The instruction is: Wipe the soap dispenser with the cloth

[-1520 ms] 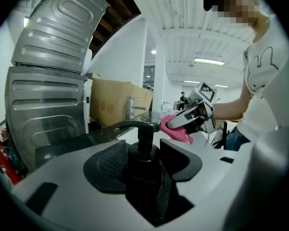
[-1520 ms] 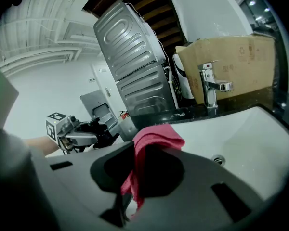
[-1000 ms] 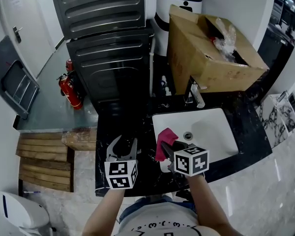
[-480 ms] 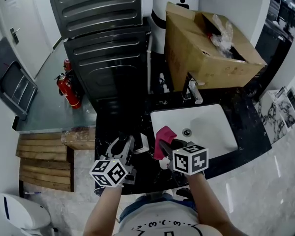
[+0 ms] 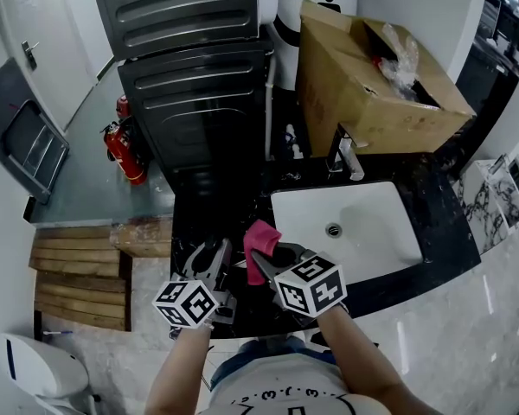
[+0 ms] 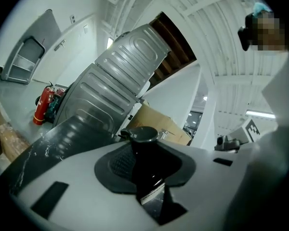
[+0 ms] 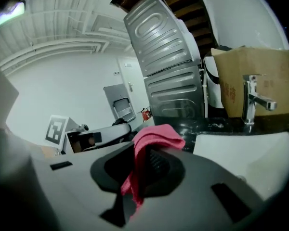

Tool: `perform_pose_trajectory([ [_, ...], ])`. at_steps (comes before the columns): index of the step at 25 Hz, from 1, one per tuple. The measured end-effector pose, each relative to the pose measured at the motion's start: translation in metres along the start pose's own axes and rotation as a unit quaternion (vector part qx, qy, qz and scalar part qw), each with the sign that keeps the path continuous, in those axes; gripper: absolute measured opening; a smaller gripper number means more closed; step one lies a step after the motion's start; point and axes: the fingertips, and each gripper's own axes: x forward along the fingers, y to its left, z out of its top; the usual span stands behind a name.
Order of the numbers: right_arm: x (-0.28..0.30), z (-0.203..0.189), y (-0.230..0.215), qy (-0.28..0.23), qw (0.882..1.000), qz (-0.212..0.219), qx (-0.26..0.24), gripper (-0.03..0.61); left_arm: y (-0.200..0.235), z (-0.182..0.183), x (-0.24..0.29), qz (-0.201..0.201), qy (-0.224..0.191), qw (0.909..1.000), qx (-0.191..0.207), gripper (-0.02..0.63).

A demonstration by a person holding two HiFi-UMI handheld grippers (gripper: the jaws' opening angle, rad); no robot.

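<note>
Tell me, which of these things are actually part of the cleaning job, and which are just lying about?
In the job:
black pump-top soap dispenser, on which the left gripper has just closed its jaws
pink cloth, clamped in the right gripper

Lying about:
brown cardboard box
red fire extinguisher
white sink
chrome tap

**Head view:** the camera looked steeply down from above the black counter (image 5: 209, 219). The left gripper (image 5: 211, 256) and right gripper (image 5: 266, 256) lay near the lower edge, and the white sink (image 5: 376, 232) lay right of centre.

**Left gripper view:** the camera rode close behind its jaws, rolled sideways, facing across the counter.

**Right gripper view:** the camera sat equally close, facing the faucet (image 7: 253, 100).

**Shared:** all three views took in the grey ribbed cabinet (image 5: 190, 24), the cardboard box (image 5: 363, 93) and the red fire extinguisher (image 5: 121, 154). Each gripper view caught the other gripper at its edge.
</note>
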Motion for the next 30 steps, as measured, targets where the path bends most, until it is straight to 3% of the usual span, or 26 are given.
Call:
perform_pose_trajectory([
  [5, 0.007, -0.005, 0.003, 0.022, 0.999, -0.010, -0.035, 0.052, 0.009, 0.000, -0.005, 0.006, -0.005, 0.9998, -0.019, 0.107],
  [8, 0.007, -0.017, -0.009, 0.046, 0.997, -0.037, -0.040, 0.052, 0.014, -0.001, -0.008, 0.006, -0.006, 0.9995, -0.030, 0.110],
  [15, 0.003, -0.040, -0.036, 0.060, 0.995, -0.080, 0.004, 0.052, 0.013, 0.000, -0.006, -0.011, 0.006, 0.9997, -0.020, 0.110],
  [21, -0.002, -0.031, -0.048, 0.028, 0.992, -0.112, 0.050, 0.052, 0.014, 0.001, -0.003, -0.038, 0.031, 0.9987, -0.010, 0.110],
  [27, 0.013, 0.038, -0.018, -0.051, 0.996, -0.058, 0.038, 0.052, 0.008, 0.003, 0.002, -0.059, 0.051, 0.9966, 0.028, 0.110],
  [30, 0.030, 0.047, -0.008, -0.038, 0.998, -0.041, 0.026, 0.052, 0.003, 0.003, 0.005, -0.067, 0.057, 0.9947, 0.052, 0.110],
])
